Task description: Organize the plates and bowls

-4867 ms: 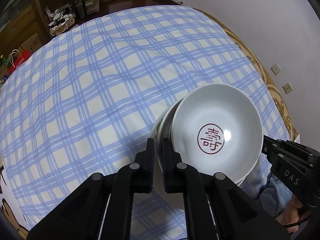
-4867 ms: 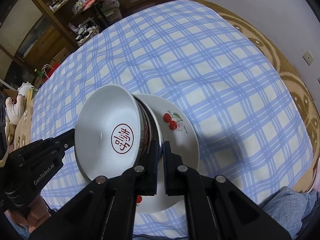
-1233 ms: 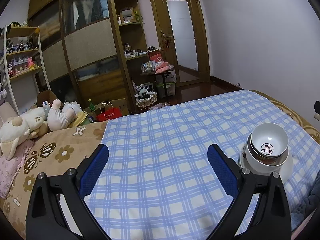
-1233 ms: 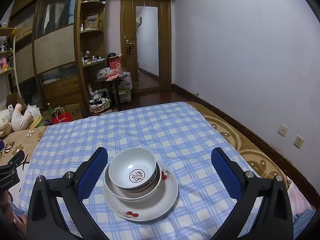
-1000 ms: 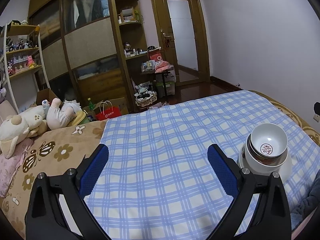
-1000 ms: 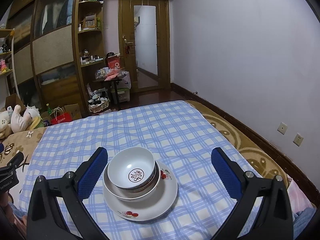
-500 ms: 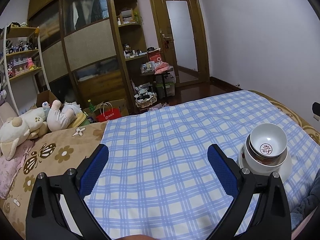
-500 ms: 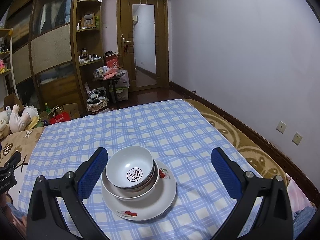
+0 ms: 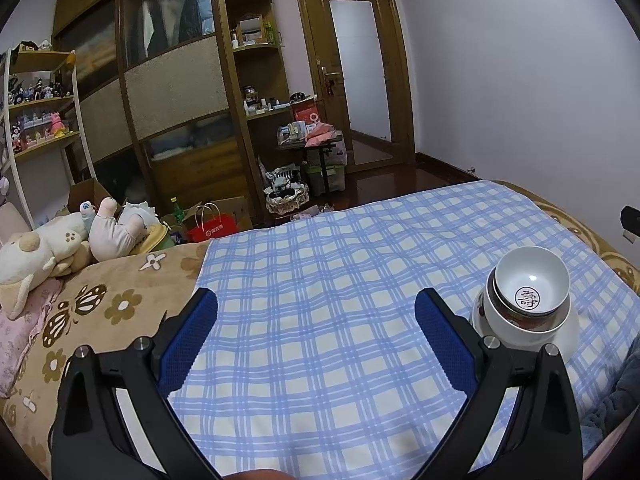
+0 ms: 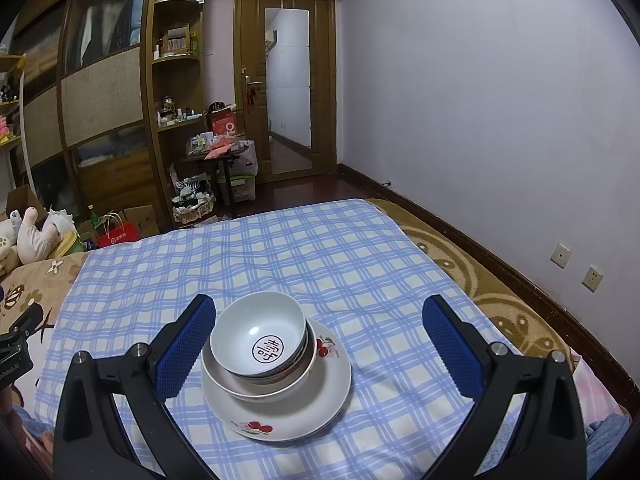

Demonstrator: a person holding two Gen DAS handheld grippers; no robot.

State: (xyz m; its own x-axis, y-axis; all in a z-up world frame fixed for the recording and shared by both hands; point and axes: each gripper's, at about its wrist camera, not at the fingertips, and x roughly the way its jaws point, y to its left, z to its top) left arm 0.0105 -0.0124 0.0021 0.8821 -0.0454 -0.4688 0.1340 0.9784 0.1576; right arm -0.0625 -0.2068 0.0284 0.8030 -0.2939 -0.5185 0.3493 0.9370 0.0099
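Blue textured pads line both fingers of the right gripper (image 10: 318, 340), which is spread wide and grasps nothing. Just ahead of it, nearer its left finger, sits the stack: a small bowl (image 10: 258, 338) with a red seal mark nests in a wider bowl (image 10: 256, 380), and both rest on a cherry-patterned plate (image 10: 304, 408). Nesting smallest-on-largest keeps the pile low and stable (useful on a soft checked cloth (image 10: 280, 256)). The left gripper (image 9: 316, 332) is likewise released and empty, with the same stack off beyond its right finger. Both tools hang clear of the crockery, so the stacking appears finished. Farther ahead stand a wooden cabinet (image 10: 104, 92) and a door (image 10: 288, 80).
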